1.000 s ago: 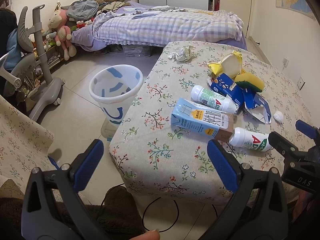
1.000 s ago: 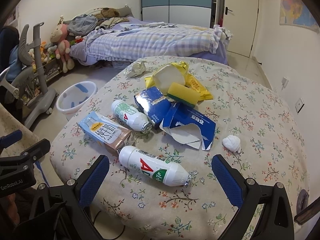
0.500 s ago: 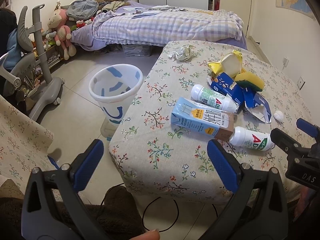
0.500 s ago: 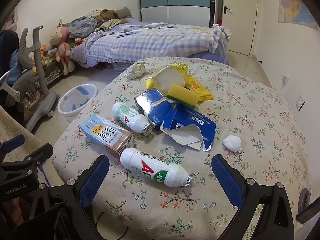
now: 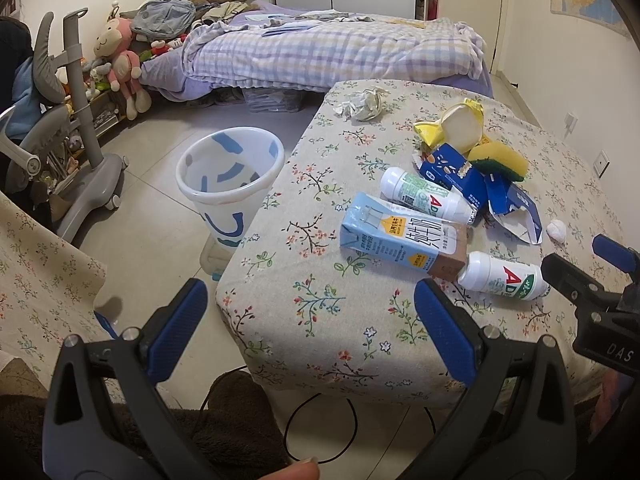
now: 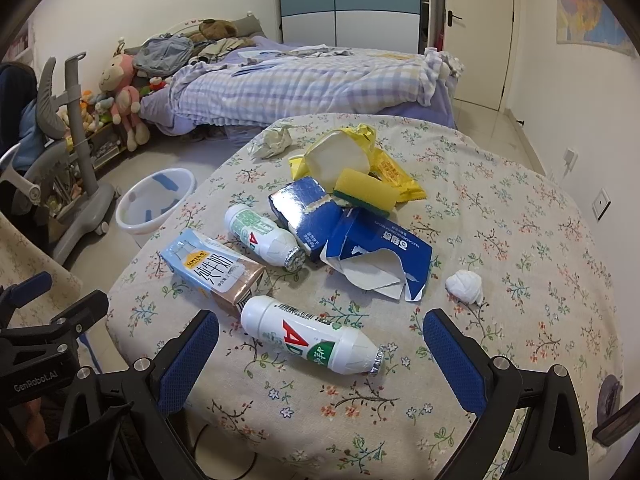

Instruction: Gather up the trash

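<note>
Trash lies on the floral table (image 5: 320,312): a light blue milk carton (image 5: 400,236) (image 6: 216,268), two white AD bottles (image 6: 312,336) (image 6: 260,236), a torn blue box (image 6: 360,240), a yellow sponge (image 6: 368,192), a yellow wrapper (image 6: 396,168), crumpled paper (image 6: 274,142) and a white wad (image 6: 464,286). A white and blue bin (image 5: 228,176) stands on the floor left of the table. My left gripper (image 5: 308,328) is open and empty at the table's near-left corner. My right gripper (image 6: 320,352) is open, with the nearest bottle between its fingers' line.
A bed (image 6: 304,84) with a checked blanket lies behind the table. A grey chair base (image 5: 88,160) and stuffed toys (image 5: 120,60) are at the left. A black cable (image 5: 320,428) loops on the floor under the table's near edge.
The right gripper has moved slightly forward toward the nearest bottle. The left gripper has stayed almost still.
</note>
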Demonstrator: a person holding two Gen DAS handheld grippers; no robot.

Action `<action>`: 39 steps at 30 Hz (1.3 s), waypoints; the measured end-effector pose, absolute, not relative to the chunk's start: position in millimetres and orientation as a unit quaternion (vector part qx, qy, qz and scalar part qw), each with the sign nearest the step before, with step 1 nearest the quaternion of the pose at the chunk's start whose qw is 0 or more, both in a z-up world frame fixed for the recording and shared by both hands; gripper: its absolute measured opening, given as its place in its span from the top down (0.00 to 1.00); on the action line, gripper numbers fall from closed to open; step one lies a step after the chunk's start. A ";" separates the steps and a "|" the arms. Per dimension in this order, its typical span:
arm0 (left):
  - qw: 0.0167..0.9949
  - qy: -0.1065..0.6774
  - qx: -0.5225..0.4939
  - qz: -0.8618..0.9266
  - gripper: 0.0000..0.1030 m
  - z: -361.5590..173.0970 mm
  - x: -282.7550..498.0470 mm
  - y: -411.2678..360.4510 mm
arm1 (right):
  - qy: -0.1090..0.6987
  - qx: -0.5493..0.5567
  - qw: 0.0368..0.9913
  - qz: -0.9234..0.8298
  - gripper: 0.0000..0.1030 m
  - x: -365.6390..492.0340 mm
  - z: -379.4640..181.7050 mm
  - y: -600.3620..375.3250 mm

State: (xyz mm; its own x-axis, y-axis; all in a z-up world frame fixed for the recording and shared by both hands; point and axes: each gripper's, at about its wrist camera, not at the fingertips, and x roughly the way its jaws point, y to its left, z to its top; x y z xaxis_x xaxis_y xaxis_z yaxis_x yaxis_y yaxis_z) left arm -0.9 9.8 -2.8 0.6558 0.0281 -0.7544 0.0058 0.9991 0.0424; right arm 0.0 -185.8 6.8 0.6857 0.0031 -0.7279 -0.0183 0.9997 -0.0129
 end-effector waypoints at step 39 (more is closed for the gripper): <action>0.898 0.438 0.026 -0.031 0.00 3.1 18.8 1.0 | 0.439 0.039 0.896 0.056 0.00 22.4 16.5 -204.8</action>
